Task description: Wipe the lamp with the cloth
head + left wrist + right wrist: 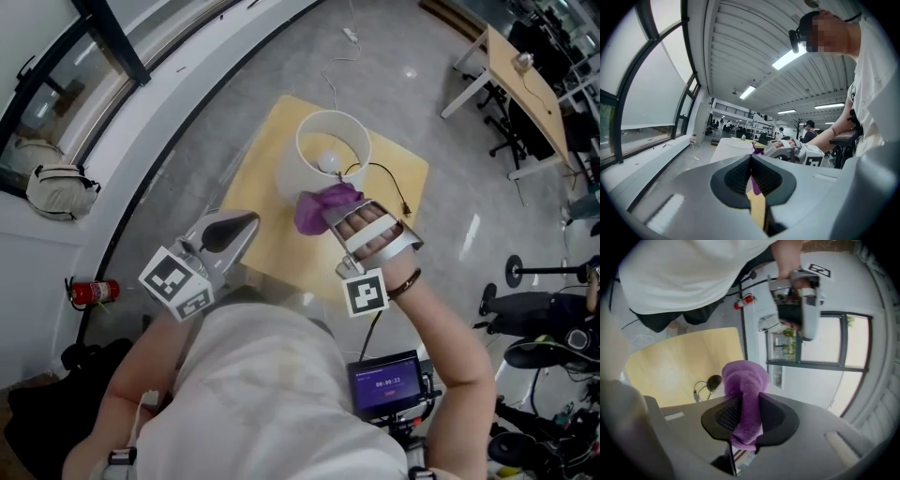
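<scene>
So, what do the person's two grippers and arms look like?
Both the left gripper and the right gripper have grey shells, black ribbed pads and a white marker cube with black squares. The person wears a white short-sleeved T-shirt and a dark wristband on the right wrist.

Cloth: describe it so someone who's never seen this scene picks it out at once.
In the head view, find the pale yellow table mid-floor with a white round-shaded lamp on it. At the shade's near side, the right gripper is clamped on a bunched cloth. It is the only purple thing there, soft among white and grey hardware.
</scene>
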`<state>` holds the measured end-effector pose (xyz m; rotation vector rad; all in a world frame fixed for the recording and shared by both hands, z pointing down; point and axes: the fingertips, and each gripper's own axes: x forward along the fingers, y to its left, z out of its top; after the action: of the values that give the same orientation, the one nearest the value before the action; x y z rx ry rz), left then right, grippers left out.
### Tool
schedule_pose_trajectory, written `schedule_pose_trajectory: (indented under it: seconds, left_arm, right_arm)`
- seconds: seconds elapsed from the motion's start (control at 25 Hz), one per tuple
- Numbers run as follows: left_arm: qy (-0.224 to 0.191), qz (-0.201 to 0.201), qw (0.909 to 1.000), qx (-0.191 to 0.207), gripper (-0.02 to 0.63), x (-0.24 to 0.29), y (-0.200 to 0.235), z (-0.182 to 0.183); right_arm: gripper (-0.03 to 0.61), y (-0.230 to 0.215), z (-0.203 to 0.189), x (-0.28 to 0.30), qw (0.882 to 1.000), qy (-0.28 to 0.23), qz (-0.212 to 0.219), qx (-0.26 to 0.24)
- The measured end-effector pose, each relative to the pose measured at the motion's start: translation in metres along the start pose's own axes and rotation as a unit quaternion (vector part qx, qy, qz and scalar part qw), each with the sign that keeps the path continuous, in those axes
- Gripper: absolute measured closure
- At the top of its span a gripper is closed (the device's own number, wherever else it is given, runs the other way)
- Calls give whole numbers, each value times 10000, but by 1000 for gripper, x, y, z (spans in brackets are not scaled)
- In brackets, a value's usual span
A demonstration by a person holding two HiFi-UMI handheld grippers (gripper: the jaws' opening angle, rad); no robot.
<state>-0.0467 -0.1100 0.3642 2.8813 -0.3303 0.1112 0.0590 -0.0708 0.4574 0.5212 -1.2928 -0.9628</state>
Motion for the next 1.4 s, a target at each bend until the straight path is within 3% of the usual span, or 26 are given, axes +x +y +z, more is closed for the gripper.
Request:
schedule_pose_trajectory:
  seconds: [0.12, 0.24, 0.4, 0.8, 0.96, 1.08, 1.16, 1.28, 1.4]
  left_arm:
    - [60, -153, 9998, 121, 612, 8, -11, 2]
    - [104, -230, 9995, 189, 612, 14, -20, 7]
    - [162, -269, 9992, 250, 612, 19, -30, 7]
    - [262, -298, 9988, 289, 612, 20, -37, 4]
    - [282, -315, 9986, 312, 612, 22, -38, 6]
    - [303, -316, 9986, 301, 612, 27, -39, 5]
    - [309, -336, 9985, 298, 612, 30, -39, 5]
    - [325, -358, 9984, 307, 612, 34, -39, 5]
    - [348, -366, 9982, 327, 612, 38, -42, 5]
  right_arm:
    - [477, -33, -25, -19, 9961, 234, -639, 563]
    - [477, -44, -49, -27, 9886, 366, -912, 1140]
    - [477, -7, -59, -14, 9837, 386, -567, 1662]
    - [477, 97, -37, 28, 9660, 208, 716, 2477]
    - [477, 68, -60, 13, 9532, 50, 352, 3001]
    - [477, 31, -89, -10, 9309, -111, -261, 3642]
    - [477, 4, -109, -24, 9087, -213, -732, 4104]
    - [477, -25, -133, -38, 8627, -374, -1304, 4872]
    - [477, -22, -144, -33, 8089, -589, -1398, 5680]
